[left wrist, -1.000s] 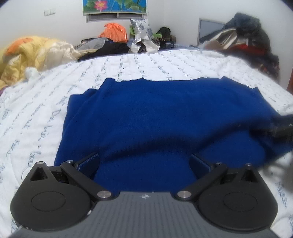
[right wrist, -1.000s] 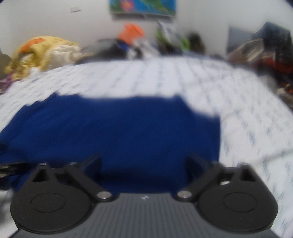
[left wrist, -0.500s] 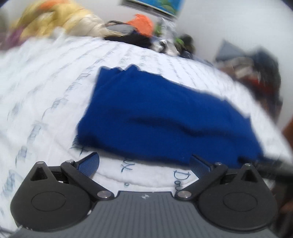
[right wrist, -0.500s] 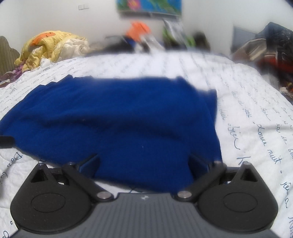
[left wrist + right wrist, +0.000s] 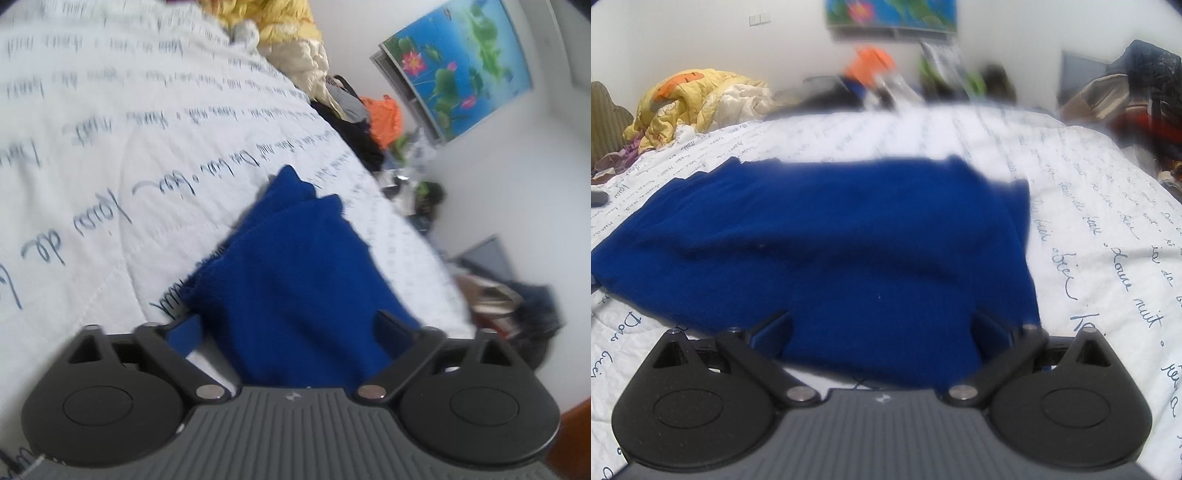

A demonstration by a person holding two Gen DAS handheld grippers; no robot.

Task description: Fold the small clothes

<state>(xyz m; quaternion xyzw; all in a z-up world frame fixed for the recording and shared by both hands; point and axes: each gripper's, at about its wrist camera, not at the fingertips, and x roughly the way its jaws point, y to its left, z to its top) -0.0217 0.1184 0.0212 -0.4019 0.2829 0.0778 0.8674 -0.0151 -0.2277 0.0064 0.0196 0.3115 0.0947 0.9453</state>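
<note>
A dark blue knitted garment lies folded on the white bedspread with blue handwriting print. In the left wrist view the garment runs away from me lengthwise, seen from its left end with the view tilted. My left gripper is open, its fingers either side of the garment's near end, holding nothing. My right gripper is open over the garment's near right edge, holding nothing.
A yellow quilt is heaped at the bed's far left. Piled clothes and bags line the far edge under a lotus picture. More dark clothing is stacked at the right. The bedspread stretches out left of the garment.
The left gripper has swung round to the garment's left end and tilted, now looking along its length. The right gripper has drawn back slightly toward the near edge. Both stay open.
</note>
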